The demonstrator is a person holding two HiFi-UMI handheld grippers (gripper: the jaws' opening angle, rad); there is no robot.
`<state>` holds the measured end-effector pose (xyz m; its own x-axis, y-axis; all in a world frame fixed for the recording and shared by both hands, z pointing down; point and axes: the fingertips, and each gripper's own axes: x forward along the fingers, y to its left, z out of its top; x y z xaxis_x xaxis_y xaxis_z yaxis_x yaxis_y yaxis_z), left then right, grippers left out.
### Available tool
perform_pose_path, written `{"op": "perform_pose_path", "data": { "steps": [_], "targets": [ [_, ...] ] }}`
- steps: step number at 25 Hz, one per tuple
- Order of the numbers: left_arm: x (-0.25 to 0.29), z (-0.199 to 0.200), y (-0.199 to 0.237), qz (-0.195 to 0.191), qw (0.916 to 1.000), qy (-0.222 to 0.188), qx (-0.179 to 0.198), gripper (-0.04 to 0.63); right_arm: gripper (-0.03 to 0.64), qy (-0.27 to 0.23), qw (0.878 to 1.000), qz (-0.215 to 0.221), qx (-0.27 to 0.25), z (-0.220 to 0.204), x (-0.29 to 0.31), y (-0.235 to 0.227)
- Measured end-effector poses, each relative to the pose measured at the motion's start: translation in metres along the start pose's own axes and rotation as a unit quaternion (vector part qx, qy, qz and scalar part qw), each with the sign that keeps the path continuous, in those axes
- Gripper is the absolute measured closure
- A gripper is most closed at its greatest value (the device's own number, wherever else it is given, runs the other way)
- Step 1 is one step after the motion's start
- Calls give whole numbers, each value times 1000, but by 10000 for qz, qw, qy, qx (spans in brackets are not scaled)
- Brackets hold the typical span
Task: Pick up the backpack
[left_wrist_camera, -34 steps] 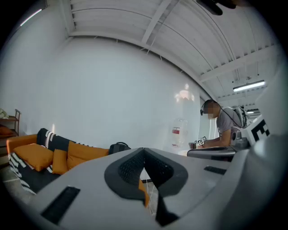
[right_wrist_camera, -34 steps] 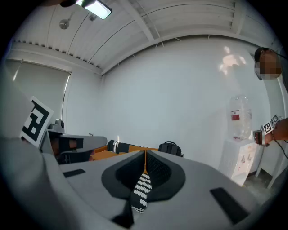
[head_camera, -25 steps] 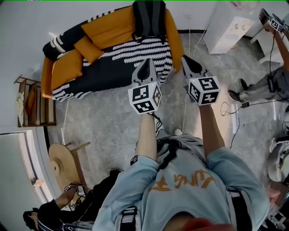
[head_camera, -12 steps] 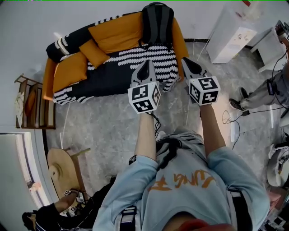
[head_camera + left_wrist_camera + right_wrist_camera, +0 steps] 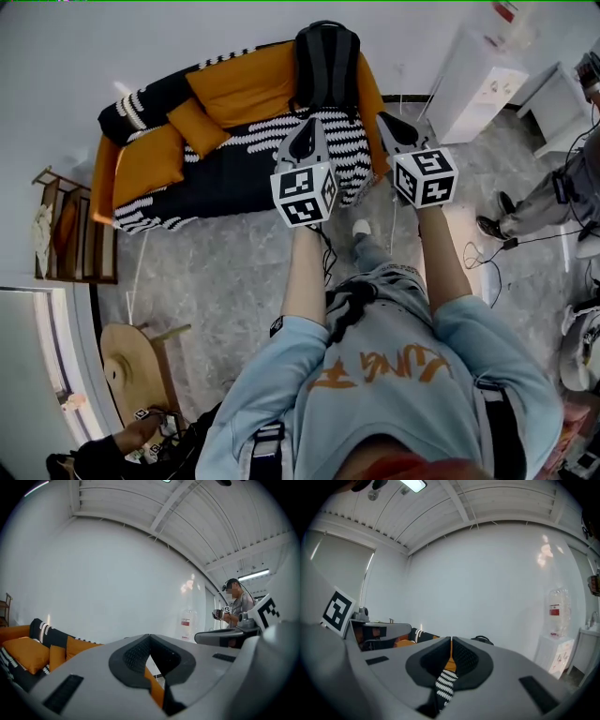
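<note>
Ahead of the left gripper, the air over the sofa's striped seat lay open as far as the backpack. The backpack stood upright against the backrest and barred the way beyond. Ahead of the right gripper, the orange armrest rose just beside the backpack. To that gripper's right, bare floor ran to a white cabinet. To the left gripper's left, an orange cushion lay on the seat, well apart. The wall closed everything off behind the sofa.
</note>
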<state>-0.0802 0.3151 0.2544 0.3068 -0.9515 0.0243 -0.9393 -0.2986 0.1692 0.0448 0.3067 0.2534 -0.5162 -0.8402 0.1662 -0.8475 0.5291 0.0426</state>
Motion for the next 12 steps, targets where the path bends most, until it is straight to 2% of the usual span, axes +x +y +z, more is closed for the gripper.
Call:
{"op": "perform_pose_path", "data": {
  "steps": [6, 12],
  "targets": [
    [28, 10, 24, 126, 9998, -95, 144, 574, 588, -214, 9996, 135, 111, 9, 39, -14],
    [83, 3, 57, 257, 9997, -6, -10, 574, 588, -303, 9984, 344, 324, 10, 104, -44]
  ]
}}
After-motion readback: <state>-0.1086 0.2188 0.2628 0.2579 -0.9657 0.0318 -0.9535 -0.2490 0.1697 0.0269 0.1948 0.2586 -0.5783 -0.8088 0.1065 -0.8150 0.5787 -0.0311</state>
